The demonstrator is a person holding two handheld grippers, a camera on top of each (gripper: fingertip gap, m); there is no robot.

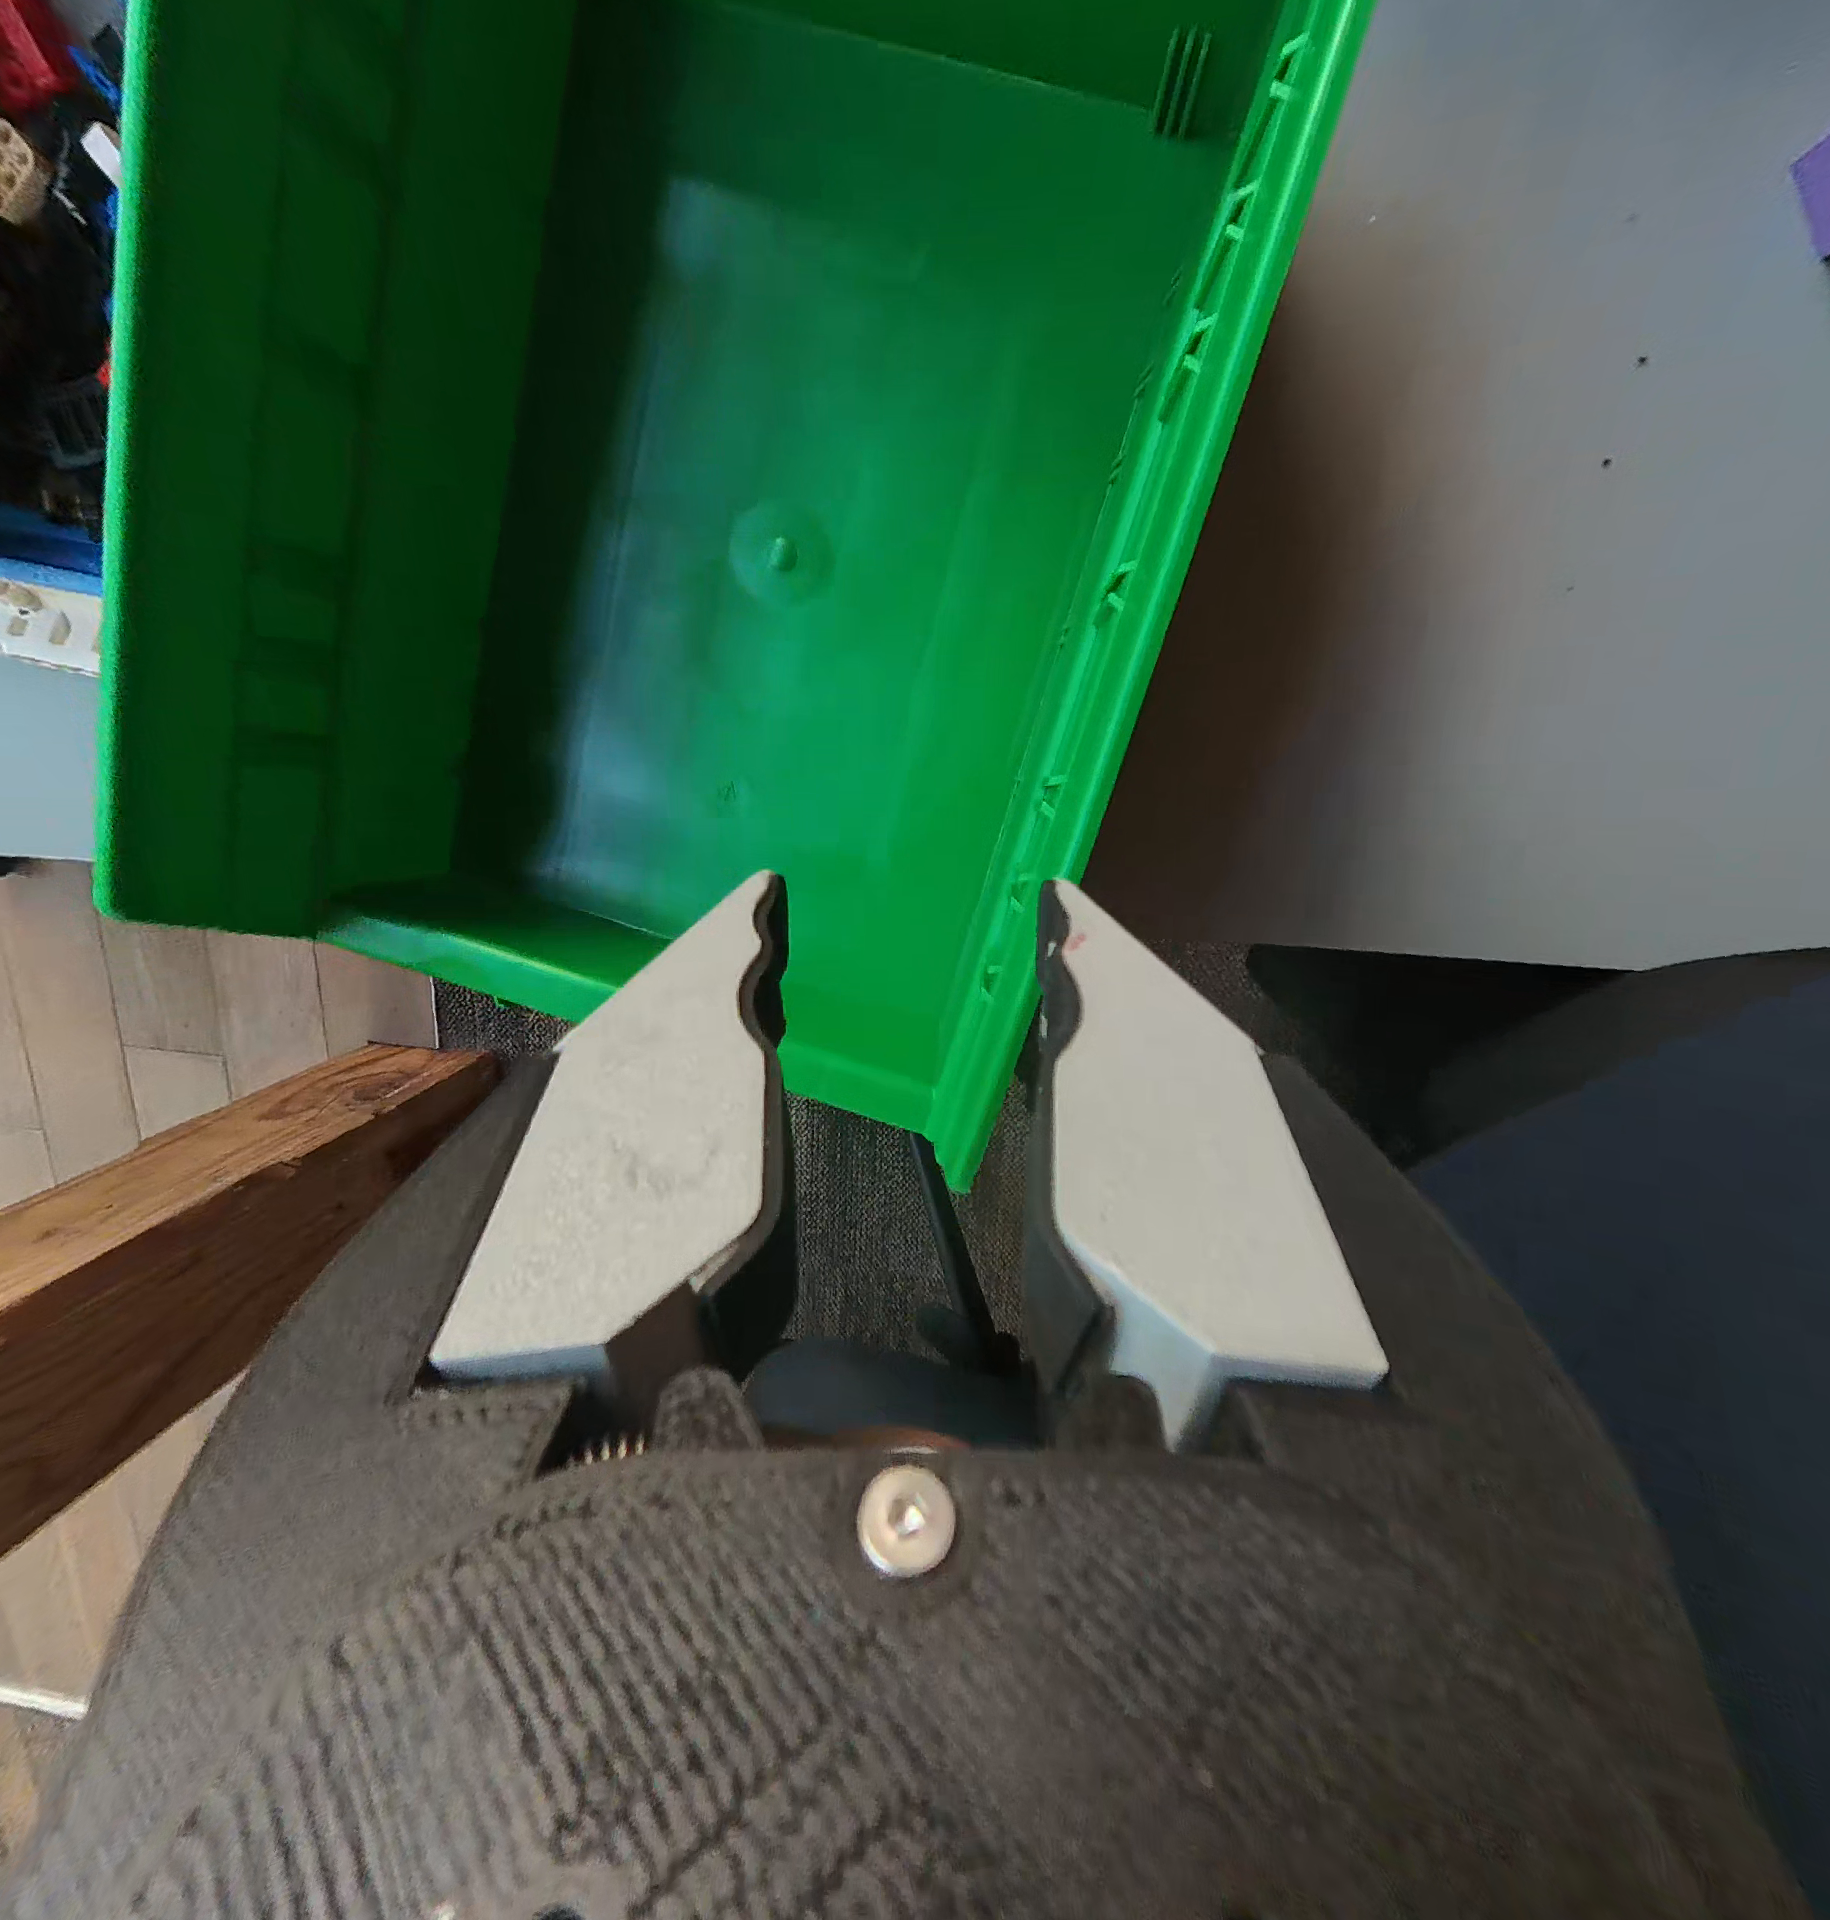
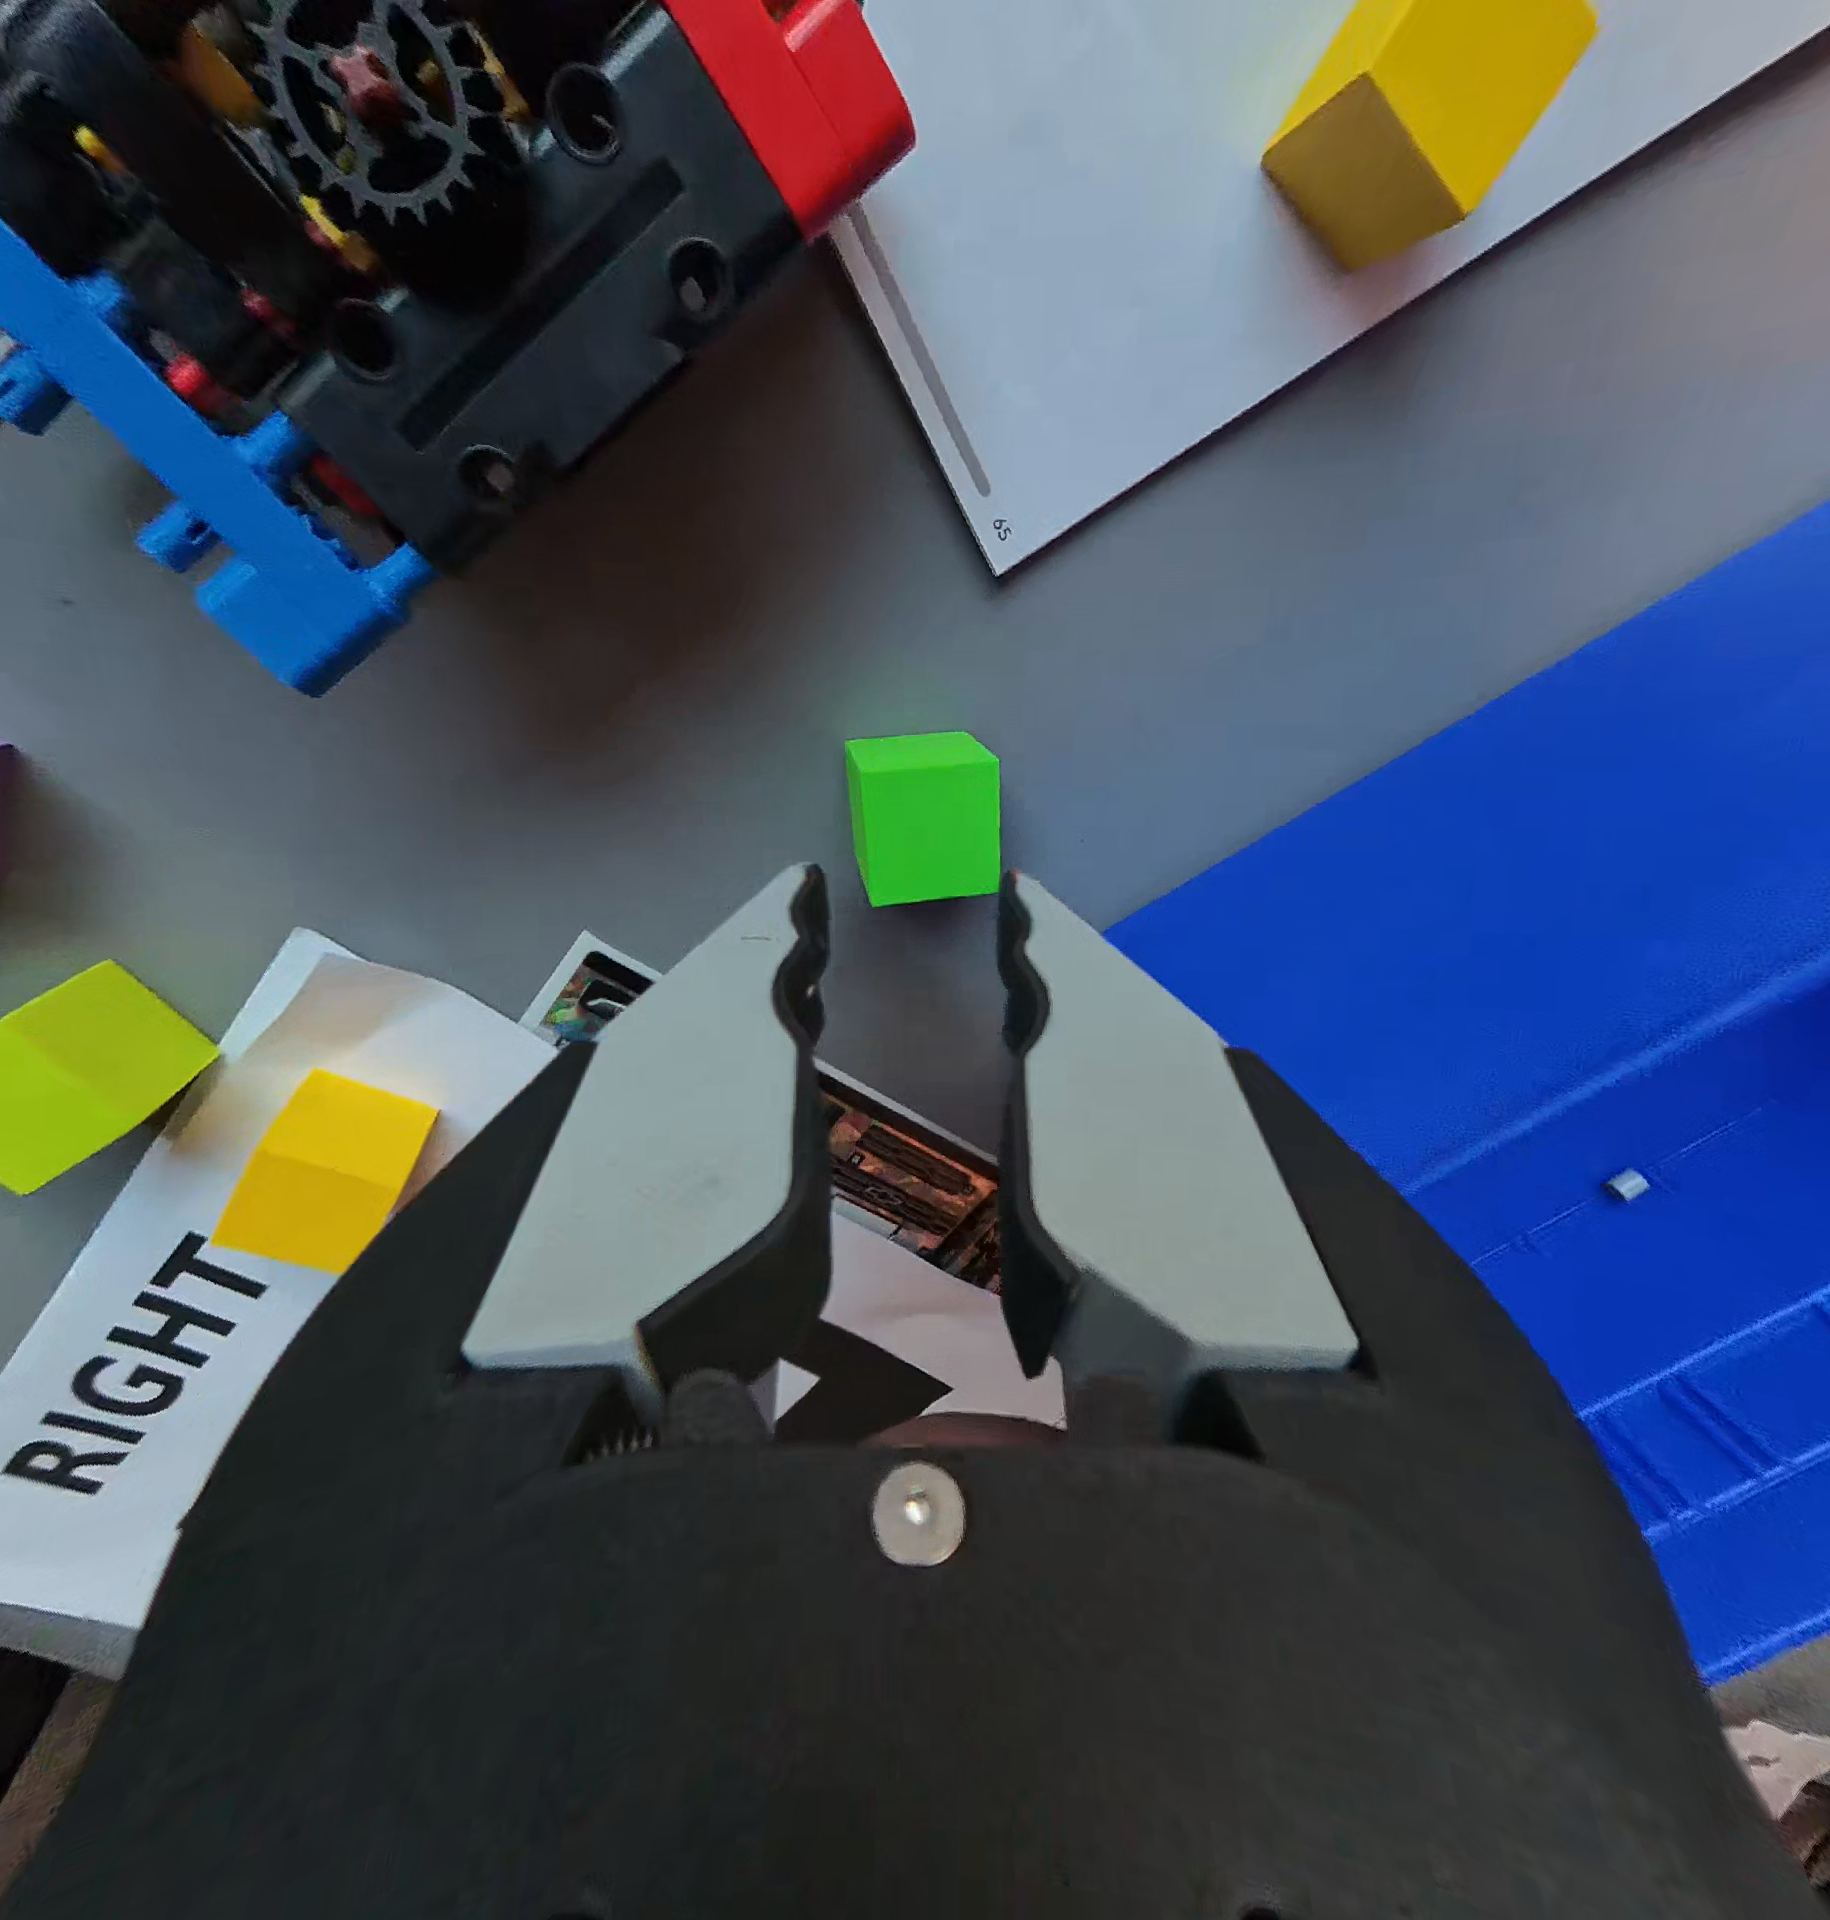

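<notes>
Item one: my left hand-held gripper (image 1: 911,935) clenches the corner wall of a tilted green bin (image 1: 682,499), one pad inside, one on the ribbed outside. Item two: my right hand-held gripper (image 2: 911,925) is released, nothing between its pads, hovering just short of a green cube (image 2: 923,816) on the grey tabletop (image 2: 630,748), beside a blue bin (image 2: 1565,987).

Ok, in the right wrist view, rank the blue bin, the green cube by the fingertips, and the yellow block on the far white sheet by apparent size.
1. Blue bin, largest though cropped by the frame.
2. Yellow block.
3. Green cube, smallest as seen.
The block lies farther from the camera, so it is probably truly bigger than the cube.
</notes>
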